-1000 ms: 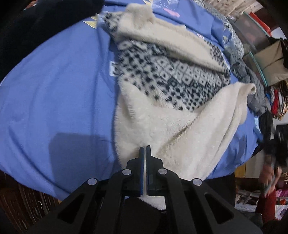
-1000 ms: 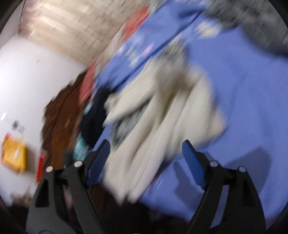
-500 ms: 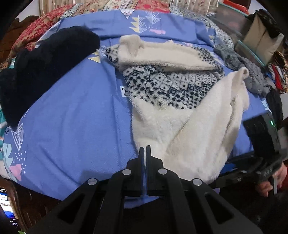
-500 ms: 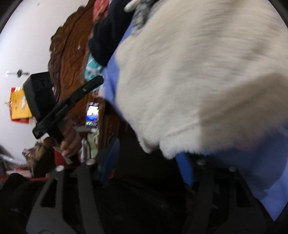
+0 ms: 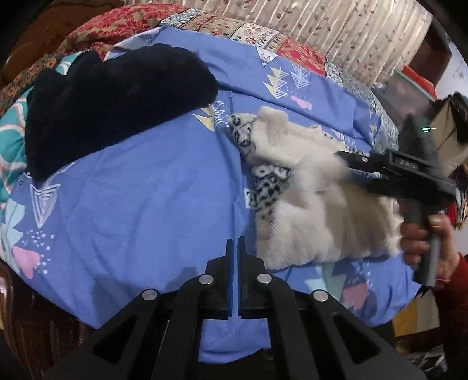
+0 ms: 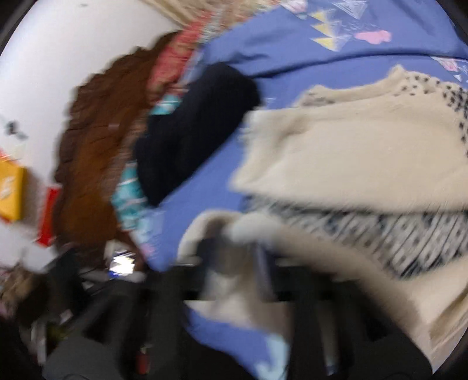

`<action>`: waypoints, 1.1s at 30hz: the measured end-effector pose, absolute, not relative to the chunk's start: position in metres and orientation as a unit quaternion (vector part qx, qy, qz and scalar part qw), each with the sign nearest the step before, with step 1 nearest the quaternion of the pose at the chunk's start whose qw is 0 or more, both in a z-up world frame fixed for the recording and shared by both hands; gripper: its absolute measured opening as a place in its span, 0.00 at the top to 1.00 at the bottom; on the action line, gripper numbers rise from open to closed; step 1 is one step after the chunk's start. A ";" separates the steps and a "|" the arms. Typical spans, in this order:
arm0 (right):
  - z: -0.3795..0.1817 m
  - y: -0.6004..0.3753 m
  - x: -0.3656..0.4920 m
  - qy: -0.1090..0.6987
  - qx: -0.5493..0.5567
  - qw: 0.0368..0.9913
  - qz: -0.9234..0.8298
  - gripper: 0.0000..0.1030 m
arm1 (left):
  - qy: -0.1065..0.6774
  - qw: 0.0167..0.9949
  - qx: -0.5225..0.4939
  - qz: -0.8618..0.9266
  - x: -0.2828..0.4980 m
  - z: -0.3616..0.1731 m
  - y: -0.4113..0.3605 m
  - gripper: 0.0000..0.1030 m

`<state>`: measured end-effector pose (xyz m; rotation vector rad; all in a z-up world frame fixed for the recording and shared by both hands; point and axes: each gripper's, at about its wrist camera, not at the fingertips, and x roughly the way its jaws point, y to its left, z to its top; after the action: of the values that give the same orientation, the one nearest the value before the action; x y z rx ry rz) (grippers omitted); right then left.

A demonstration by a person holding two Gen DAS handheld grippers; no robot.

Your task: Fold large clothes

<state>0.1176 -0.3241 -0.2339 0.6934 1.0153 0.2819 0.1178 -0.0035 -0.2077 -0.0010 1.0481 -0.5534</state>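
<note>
A cream fleece garment [image 5: 316, 210] with a black-and-white patterned outer side lies on the blue bedsheet [image 5: 146, 198], partly folded over itself. My left gripper [image 5: 234, 257] is shut and empty, above the sheet just left of the garment's near edge. My right gripper [image 5: 345, 163] reaches in from the right and is closed on a fold of the cream fleece, lifting it over the garment. In the blurred right wrist view the fleece [image 6: 351, 152] fills the right side, with cream cloth [image 6: 234, 231] bunched between the gripper's fingers.
A dark navy fluffy garment [image 5: 111, 105] lies at the sheet's far left, also seen in the right wrist view [image 6: 193, 125]. A red patterned quilt [image 5: 122, 26] and curtain are behind. The bed's near edge drops off below my left gripper.
My left gripper let go of the fleece and pulled back left. My right gripper closed on the garment's right flap and carried it leftward over the patterned part.
</note>
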 end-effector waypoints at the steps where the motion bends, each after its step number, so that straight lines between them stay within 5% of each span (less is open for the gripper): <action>1: -0.242 -0.329 0.120 0.486 0.336 0.798 0.118 0.21 | 0.496 0.828 -0.001 -0.261 0.121 -0.208 -0.009 0.76; 6: -0.230 -0.361 0.064 0.434 0.368 0.811 0.132 0.21 | 0.504 0.821 0.021 -0.269 0.128 -0.215 -0.040 0.75; 10: -0.190 -0.412 -0.025 0.343 0.288 0.894 0.025 0.19 | 0.509 0.807 0.048 -0.297 0.131 -0.224 -0.078 0.73; 17: -0.233 -0.487 -0.058 0.399 0.249 0.875 -0.114 0.16 | 0.508 0.801 0.128 -0.289 0.147 -0.251 -0.145 0.70; 19: -0.257 -0.490 -0.047 0.430 0.250 0.862 -0.098 0.32 | 0.510 0.803 0.135 -0.278 0.156 -0.259 -0.153 0.70; 20: -0.265 -0.487 -0.040 0.444 0.243 0.858 -0.083 0.72 | 0.507 0.809 0.138 -0.265 0.159 -0.259 -0.154 0.77; 21: -0.272 -0.484 -0.036 0.456 0.235 0.856 -0.068 0.94 | 0.500 0.818 0.137 -0.248 0.162 -0.256 -0.152 0.79; 26: -0.243 -0.511 -0.060 0.351 0.315 0.875 -0.113 0.94 | 0.464 0.861 0.086 -0.188 0.170 -0.223 -0.115 0.79; 28: -0.270 -0.531 -0.060 0.396 0.327 0.839 -0.179 0.91 | 0.483 0.855 0.097 -0.162 0.182 -0.235 -0.112 0.79; 30: -0.302 -0.536 -0.048 0.467 0.316 0.802 -0.197 0.71 | 0.517 0.837 0.101 -0.149 0.192 -0.250 -0.111 0.79; 31: -0.309 -0.536 -0.050 0.473 0.322 0.797 -0.193 0.68 | 0.530 0.829 0.083 -0.158 0.192 -0.250 -0.107 0.79; 33: -0.293 -0.537 -0.063 0.425 0.329 0.818 -0.205 0.34 | 0.514 0.837 0.058 -0.176 0.185 -0.235 -0.101 0.79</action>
<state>-0.0633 -0.5369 -0.2932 0.7002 0.9060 -0.4374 0.1849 -0.1009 -0.2345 0.1230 1.0879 -0.3719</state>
